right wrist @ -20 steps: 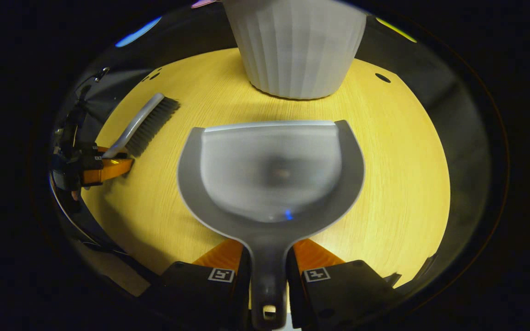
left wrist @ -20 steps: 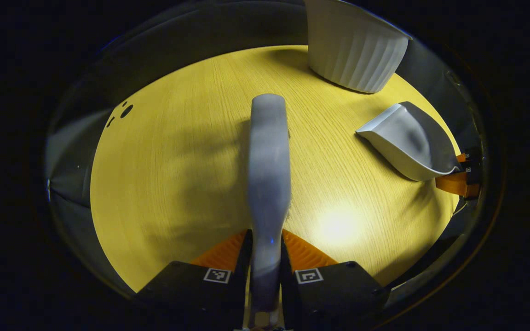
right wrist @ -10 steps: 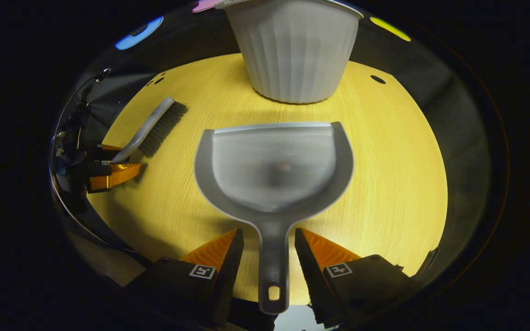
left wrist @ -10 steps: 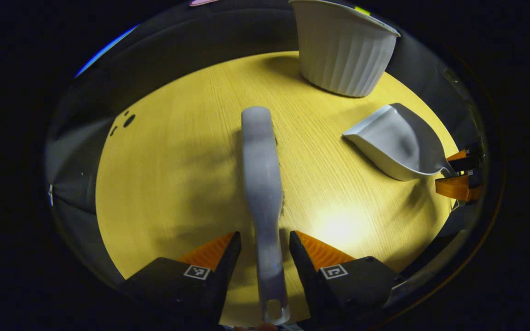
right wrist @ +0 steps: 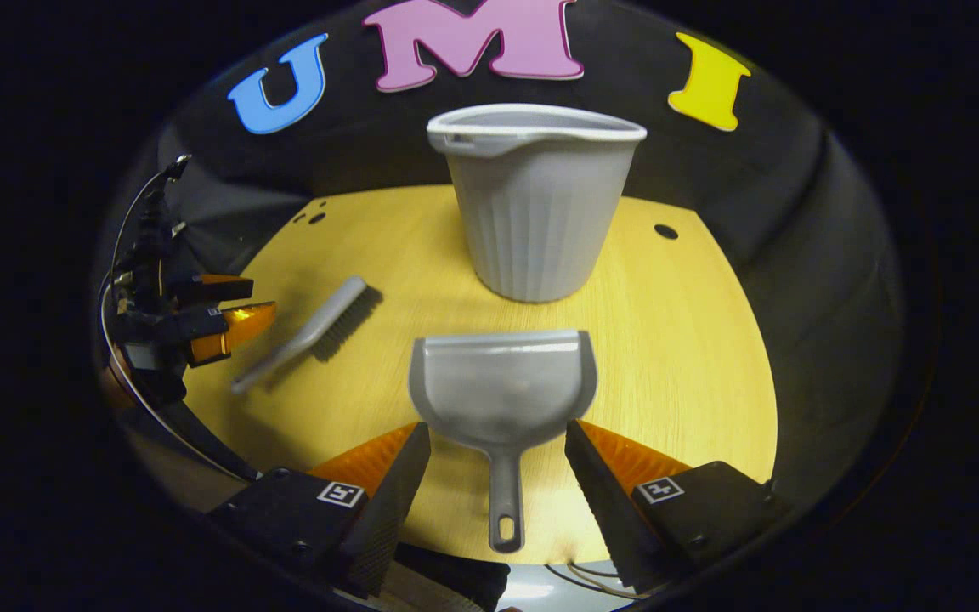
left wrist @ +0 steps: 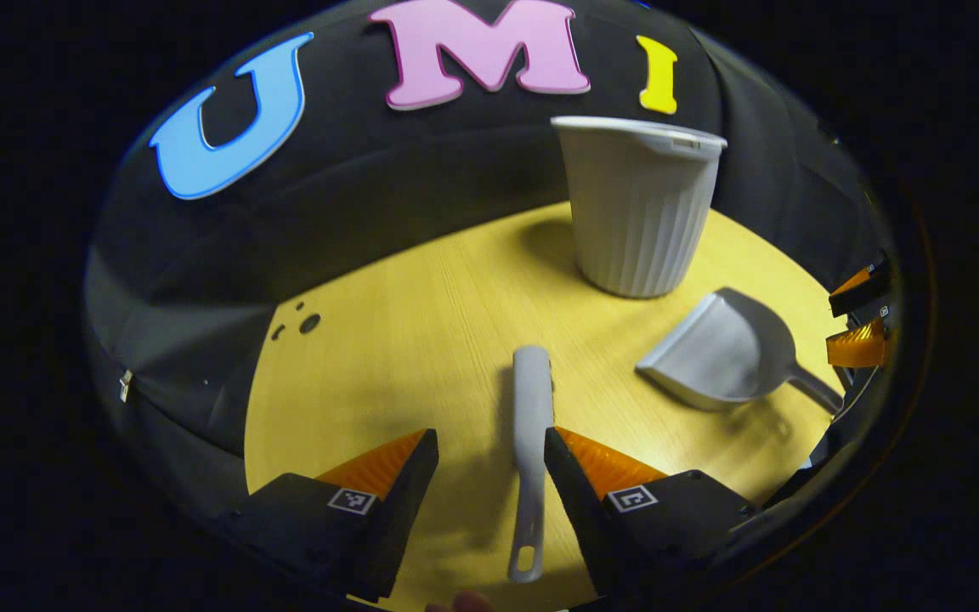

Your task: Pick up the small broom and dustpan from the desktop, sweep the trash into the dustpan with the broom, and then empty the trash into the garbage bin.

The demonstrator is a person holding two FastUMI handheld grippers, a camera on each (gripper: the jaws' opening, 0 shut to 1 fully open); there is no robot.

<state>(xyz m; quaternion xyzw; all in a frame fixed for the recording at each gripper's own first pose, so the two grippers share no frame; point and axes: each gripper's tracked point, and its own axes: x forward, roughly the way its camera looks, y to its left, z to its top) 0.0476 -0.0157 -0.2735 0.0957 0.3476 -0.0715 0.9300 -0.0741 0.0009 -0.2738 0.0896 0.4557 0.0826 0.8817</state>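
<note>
Broom (left wrist: 530, 425) and dustpan (right wrist: 502, 387) lying released on tabletop (right wrist: 693, 357) before garbage bin (right wrist: 536, 204); both grippers spread apart; task seemingly finished.

Dim booth, warm overhead light on the desktop (left wrist: 421, 340), soft shadows, strong fisheye bending toward the edges.

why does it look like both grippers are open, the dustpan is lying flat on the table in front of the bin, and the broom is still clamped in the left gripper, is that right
Not quite: the broom is not clamped. In the left gripper view it lies on the table, with the open left gripper apart from its handle. The rest holds.
</note>
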